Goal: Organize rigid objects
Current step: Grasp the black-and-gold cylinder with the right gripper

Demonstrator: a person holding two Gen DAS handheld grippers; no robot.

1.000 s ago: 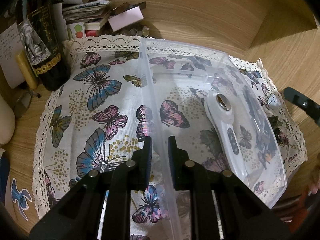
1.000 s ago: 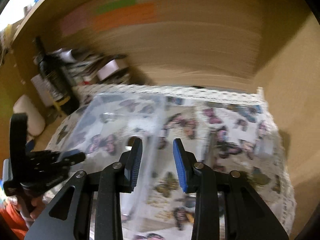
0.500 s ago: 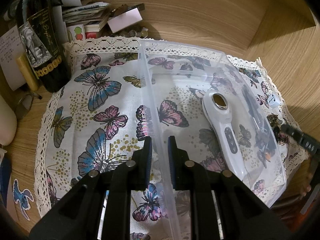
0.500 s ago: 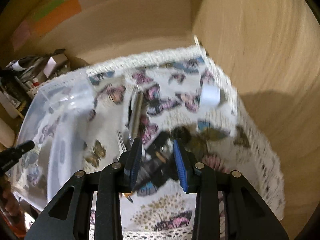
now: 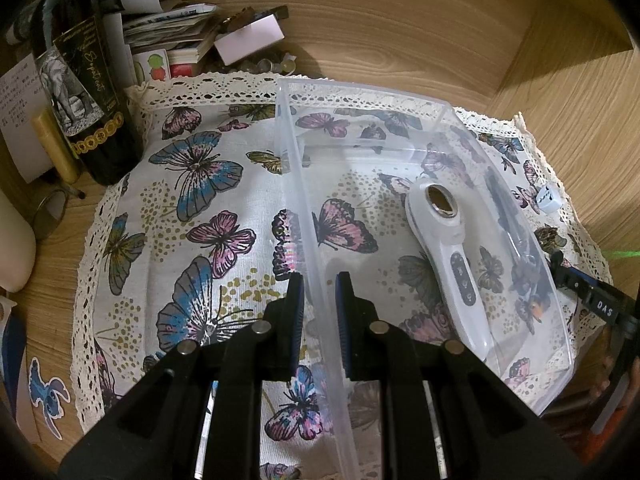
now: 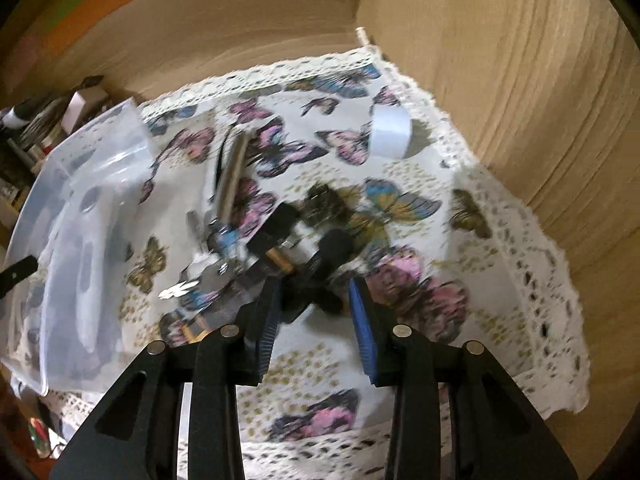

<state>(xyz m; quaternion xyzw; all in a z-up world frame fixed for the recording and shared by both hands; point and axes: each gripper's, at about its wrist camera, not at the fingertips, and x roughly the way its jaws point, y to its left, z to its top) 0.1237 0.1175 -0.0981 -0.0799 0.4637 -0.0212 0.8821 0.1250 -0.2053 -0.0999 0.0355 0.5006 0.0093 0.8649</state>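
One clear plastic storage bin (image 5: 362, 98) sits on our butterfly-print cloth (image 5: 192, 208), holding one white handheld device (image 5: 452, 256), with our left gripper (image 5: 319, 312) clamped on its near wall. Our right gripper (image 6: 314, 312), its jaws opening, has swung from the bin down over what looks like one blurred pile of small dark items (image 6: 280, 240), nothing pressed yet.

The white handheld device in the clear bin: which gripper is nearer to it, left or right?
Left. The left gripper is shut on the bin wall, beside the device inside. The right gripper is outside the bin, opening over dark clutter on the cloth.
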